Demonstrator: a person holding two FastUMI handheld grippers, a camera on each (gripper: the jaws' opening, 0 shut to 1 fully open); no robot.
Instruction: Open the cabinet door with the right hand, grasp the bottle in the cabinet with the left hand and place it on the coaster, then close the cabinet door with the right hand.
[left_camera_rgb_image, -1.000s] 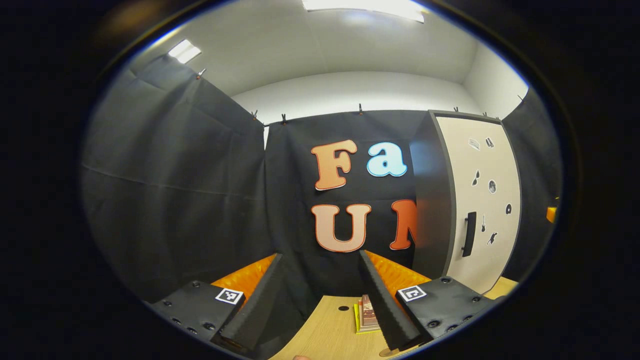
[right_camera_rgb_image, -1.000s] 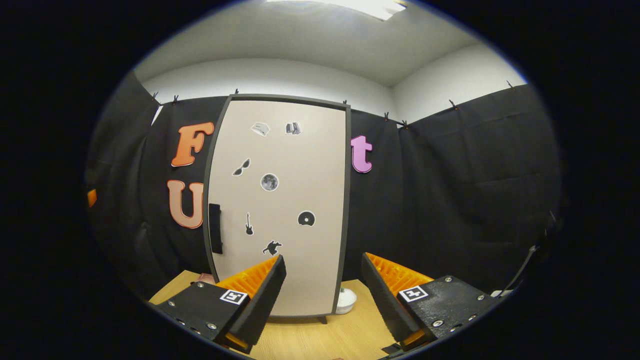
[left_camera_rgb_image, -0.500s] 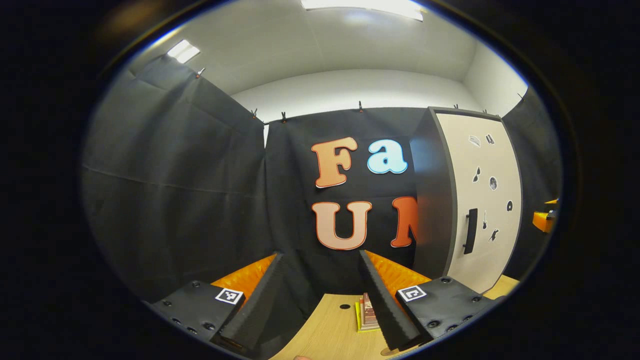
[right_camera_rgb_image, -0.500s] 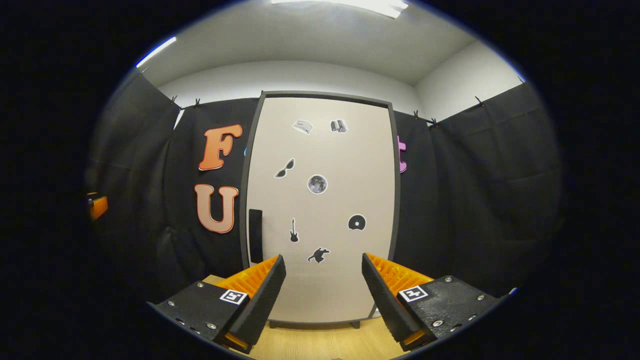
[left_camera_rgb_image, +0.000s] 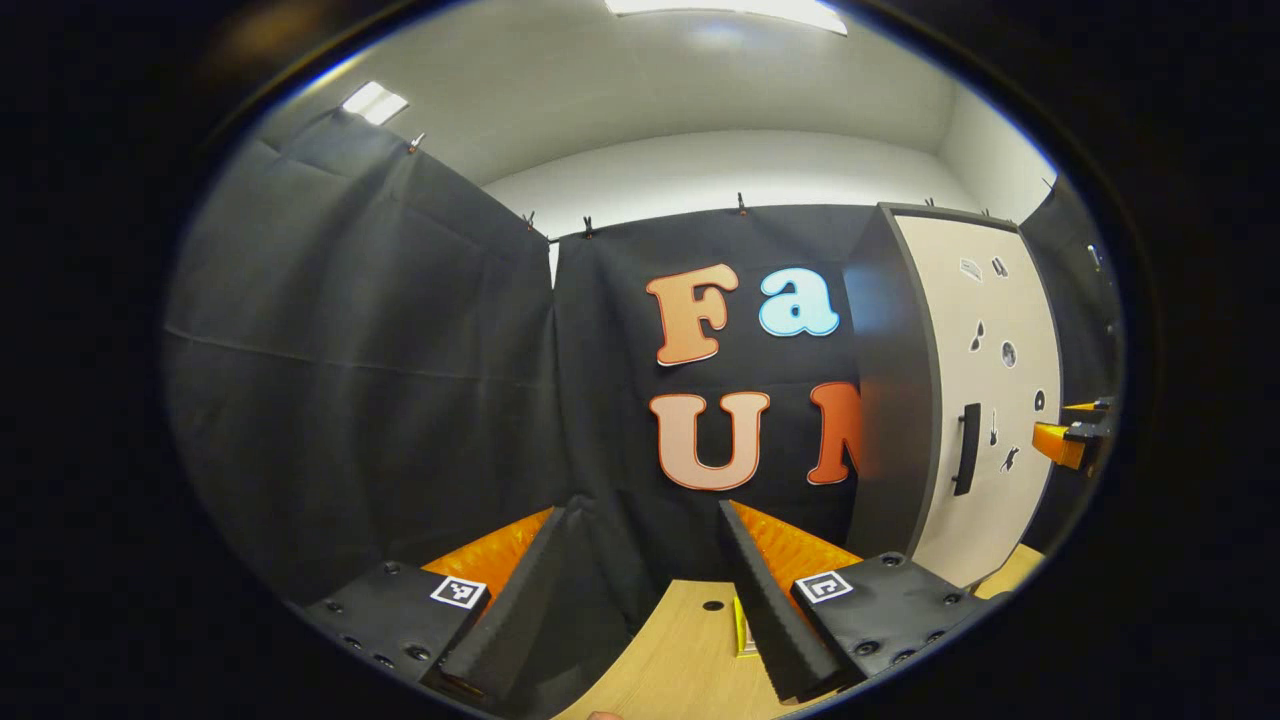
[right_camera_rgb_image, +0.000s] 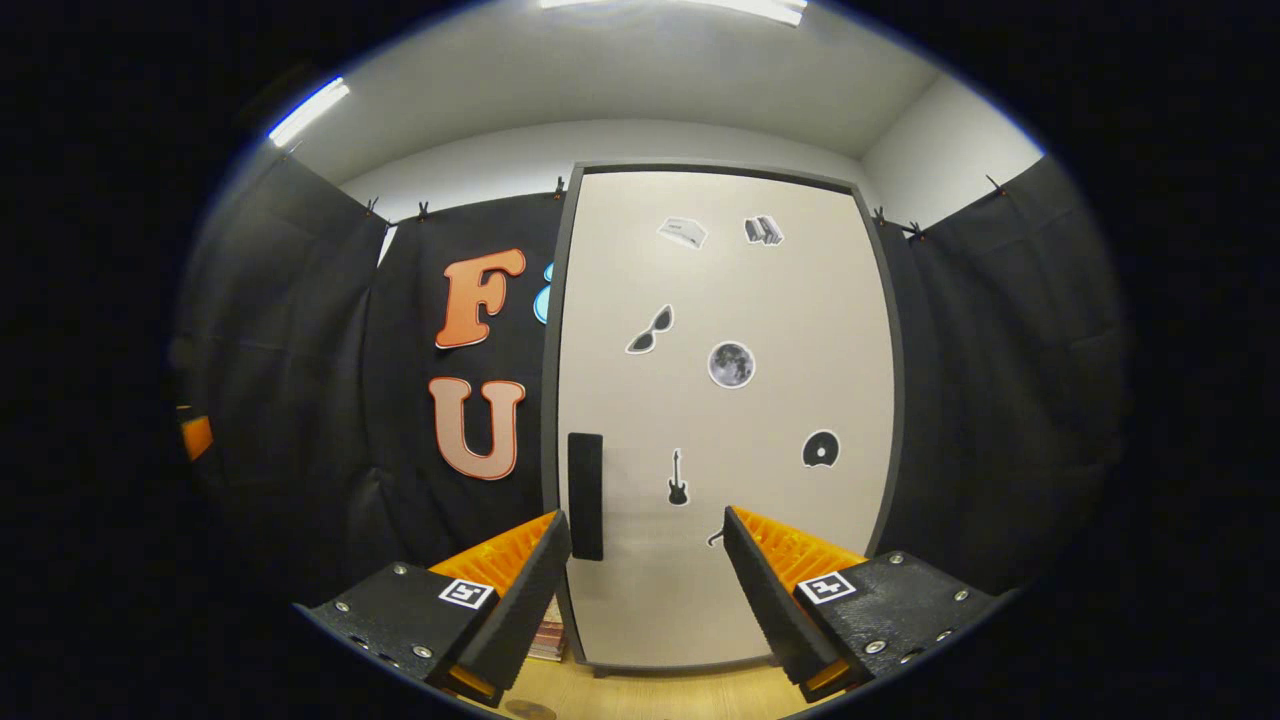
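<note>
The cabinet's beige door (right_camera_rgb_image: 720, 400) is shut, framed in dark grey, with small black stickers on it. Its black vertical handle (right_camera_rgb_image: 585, 495) sits at the door's left edge, just above the left finger of my right gripper (right_camera_rgb_image: 645, 570). That gripper is open, close in front of the door, nothing between its fingers. In the left gripper view the cabinet (left_camera_rgb_image: 985, 390) stands at the far right with its handle (left_camera_rgb_image: 966, 450). My left gripper (left_camera_rgb_image: 640, 590) is open and empty over the wooden table (left_camera_rgb_image: 680, 660). The right gripper (left_camera_rgb_image: 1065, 440) shows at the right edge there.
A small stack of books (left_camera_rgb_image: 745, 635) lies on the table by the left gripper's right finger, and also beside the cabinet's lower left corner (right_camera_rgb_image: 548, 635). A dark hole (left_camera_rgb_image: 712, 605) marks the tabletop. Black cloth walls close in the booth.
My right gripper has moved closer to the door and shifted so the handle now sits near its left finger. The left gripper view has drifted slightly left, the cabinet sliding right.
</note>
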